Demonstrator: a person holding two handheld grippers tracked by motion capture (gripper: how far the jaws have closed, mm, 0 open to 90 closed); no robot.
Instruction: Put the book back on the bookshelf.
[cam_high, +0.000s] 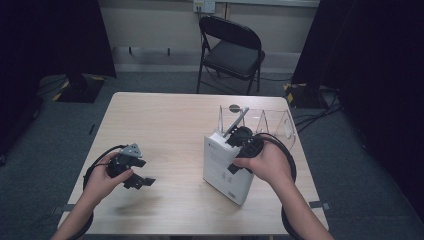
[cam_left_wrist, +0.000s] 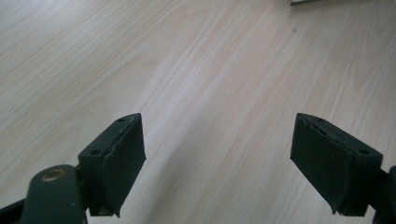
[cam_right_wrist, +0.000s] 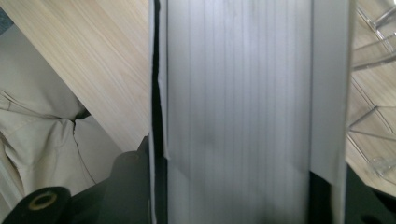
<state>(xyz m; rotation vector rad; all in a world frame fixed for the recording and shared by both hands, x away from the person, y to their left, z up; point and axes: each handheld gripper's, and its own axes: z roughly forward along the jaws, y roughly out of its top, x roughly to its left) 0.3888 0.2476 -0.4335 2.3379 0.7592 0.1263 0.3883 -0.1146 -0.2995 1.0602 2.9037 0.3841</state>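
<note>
Right gripper (cam_high: 239, 141): jaws clamped on the white book (cam_high: 222, 167), lifted by its edge.
Book: between the jaws, clear organizer (cam_high: 272, 121) just beyond.
Left gripper (cam_left_wrist: 217, 161): jaws apart, over bare table (cam_left_wrist: 187, 70).

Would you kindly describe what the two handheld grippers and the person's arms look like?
Both grippers are black. The left gripper carries a grey three-cornered plate on top, and its two jaws end in flat dark pads fixed by small screws. The right gripper has a rounded black body. A black cable loops from each. The forearms are bare, with no sleeves.
</note>
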